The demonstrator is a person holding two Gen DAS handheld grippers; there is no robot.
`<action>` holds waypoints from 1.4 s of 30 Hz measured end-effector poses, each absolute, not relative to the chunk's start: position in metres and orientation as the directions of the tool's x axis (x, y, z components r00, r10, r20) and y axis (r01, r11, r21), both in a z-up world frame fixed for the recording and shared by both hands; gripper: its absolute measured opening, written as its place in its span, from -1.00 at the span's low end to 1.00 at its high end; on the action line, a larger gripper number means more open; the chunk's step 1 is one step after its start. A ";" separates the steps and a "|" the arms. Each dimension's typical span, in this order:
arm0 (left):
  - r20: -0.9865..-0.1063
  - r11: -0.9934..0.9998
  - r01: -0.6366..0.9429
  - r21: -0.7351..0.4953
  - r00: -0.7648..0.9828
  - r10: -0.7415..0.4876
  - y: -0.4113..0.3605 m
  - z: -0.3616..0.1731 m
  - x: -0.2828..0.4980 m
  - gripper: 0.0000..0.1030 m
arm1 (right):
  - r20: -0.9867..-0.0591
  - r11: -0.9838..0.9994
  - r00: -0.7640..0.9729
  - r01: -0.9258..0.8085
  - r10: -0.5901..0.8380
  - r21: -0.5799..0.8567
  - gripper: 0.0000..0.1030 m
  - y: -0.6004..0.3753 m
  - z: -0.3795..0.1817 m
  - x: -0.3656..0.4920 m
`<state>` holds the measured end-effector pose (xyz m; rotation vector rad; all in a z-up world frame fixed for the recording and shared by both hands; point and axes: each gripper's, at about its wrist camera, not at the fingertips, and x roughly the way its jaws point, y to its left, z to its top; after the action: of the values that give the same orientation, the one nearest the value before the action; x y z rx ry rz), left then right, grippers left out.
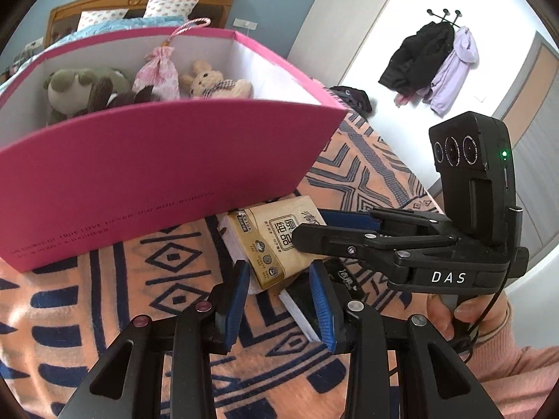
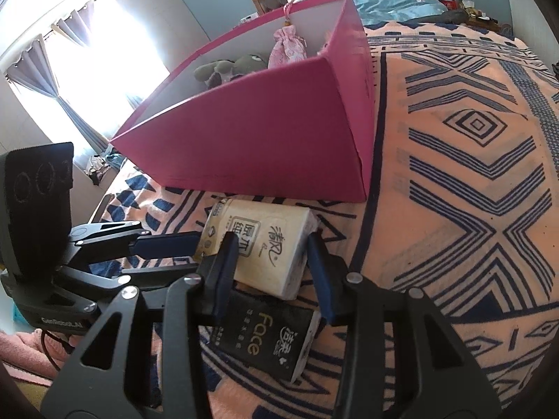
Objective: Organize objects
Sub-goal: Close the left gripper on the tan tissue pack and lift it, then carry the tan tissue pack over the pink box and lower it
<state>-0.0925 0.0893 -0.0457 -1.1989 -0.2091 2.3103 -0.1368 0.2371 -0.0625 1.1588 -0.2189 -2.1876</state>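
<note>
A tan tissue pack [image 1: 276, 241] [image 2: 262, 248] lies on the patterned bed blanket just in front of a pink box [image 1: 150, 167] [image 2: 265, 146]. A black tissue pack [image 2: 269, 338] lies under its near end; its white edge shows in the left wrist view [image 1: 300, 317]. My left gripper [image 1: 279, 300] is open, its blue pads either side of the tan pack's near end. My right gripper [image 2: 270, 272] is open and straddles the tan pack from the other side. The box holds a green plush [image 1: 84, 90], a pink pouch [image 1: 157, 73] and a tan bunny [image 1: 216, 82].
The orange and navy blanket [image 2: 454, 174] covers the bed. Pillows and a wooden headboard [image 1: 139, 3] lie beyond the box. Coats hang on a wall rack [image 1: 433, 66] to the right. A curtained bright window [image 2: 80, 52] is on the left.
</note>
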 end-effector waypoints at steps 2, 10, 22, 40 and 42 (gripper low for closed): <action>-0.709 -0.849 -0.388 -0.358 -0.479 0.518 0.090 -0.041 -0.089 -0.32 | -0.678 -0.780 -0.412 0.470 -0.608 0.413 -0.15 0.238 -0.057 -0.133; -0.680 -0.843 -0.415 -0.342 -0.511 0.527 0.085 -0.024 -0.077 -0.29 | -0.659 -0.778 -0.442 0.498 -0.608 0.384 -0.15 0.238 -0.039 -0.121; -0.649 -0.842 -0.437 -0.317 -0.547 0.528 0.086 -0.004 -0.070 -0.29 | -0.632 -0.775 -0.477 0.522 -0.611 0.355 -0.15 0.239 -0.019 -0.110; -0.612 -0.844 -0.467 -0.264 -0.595 0.521 0.086 0.024 -0.069 -0.29 | -0.588 -0.772 -0.525 0.554 -0.615 0.312 -0.15 0.238 0.012 -0.104; -0.610 -0.846 -0.467 -0.257 -0.601 0.517 0.086 0.027 -0.069 -0.29 | -0.582 -0.772 -0.532 0.558 -0.614 0.305 -0.15 0.237 0.016 -0.105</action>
<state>-0.0694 0.0855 0.0267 -0.9463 -0.0958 2.4027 -0.1047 0.2370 0.0160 0.9094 -0.1059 -2.2810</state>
